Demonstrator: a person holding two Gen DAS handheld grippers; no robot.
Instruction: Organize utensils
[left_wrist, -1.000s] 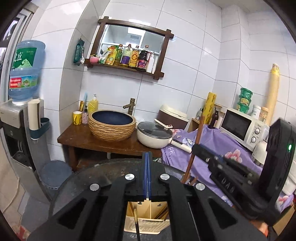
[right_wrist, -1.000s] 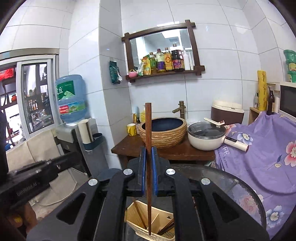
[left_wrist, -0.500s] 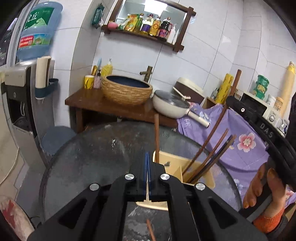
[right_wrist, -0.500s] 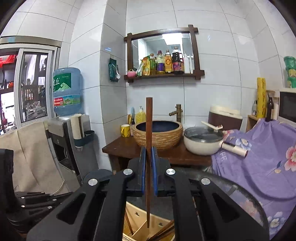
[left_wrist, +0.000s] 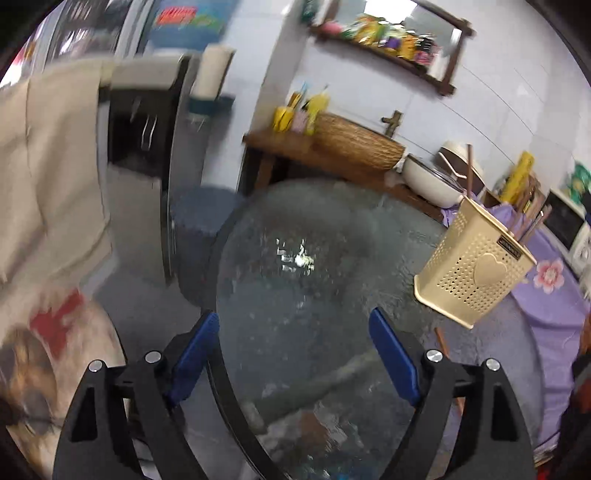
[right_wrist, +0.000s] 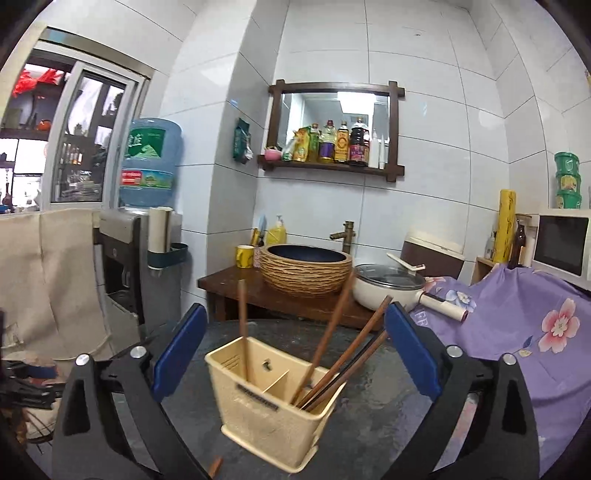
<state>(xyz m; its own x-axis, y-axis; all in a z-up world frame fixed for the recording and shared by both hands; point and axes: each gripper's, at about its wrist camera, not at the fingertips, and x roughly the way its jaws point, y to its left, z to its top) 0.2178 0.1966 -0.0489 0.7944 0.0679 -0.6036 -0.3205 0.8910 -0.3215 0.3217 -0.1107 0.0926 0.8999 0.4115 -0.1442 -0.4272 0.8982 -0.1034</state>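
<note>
Left wrist view
- Left hand-held gripper (left_wrist: 295, 358): jaws have just swung apart and stand wide, with only the glass top between the blue pads.
- Bench (left_wrist: 314, 295): round dark glass top, picture blurred.
- Utensil holder (left_wrist: 474, 271): cream perforated box with a heart on its side, standing on the bench at the right, well apart from the pads.
- Chopsticks (left_wrist: 532, 229): brown sticks poking out of the holder's top.
- Loose stick (left_wrist: 441, 339): a brown one lying on the bench just below the holder, partly hidden by the right finger.

Right wrist view
- Right hand-held gripper (right_wrist: 295, 354): jaws have just opened and stand wide, gripping nothing.
- Utensil holder (right_wrist: 266, 417): between and below the pads, untouched, split into compartments.
- Single chopstick (right_wrist: 242, 325): near upright in the left back compartment.
- Chopsticks (right_wrist: 343, 354): several leaning right from the right compartment.
- Woven basin (right_wrist: 306, 271): on the wooden counter behind.
</note>
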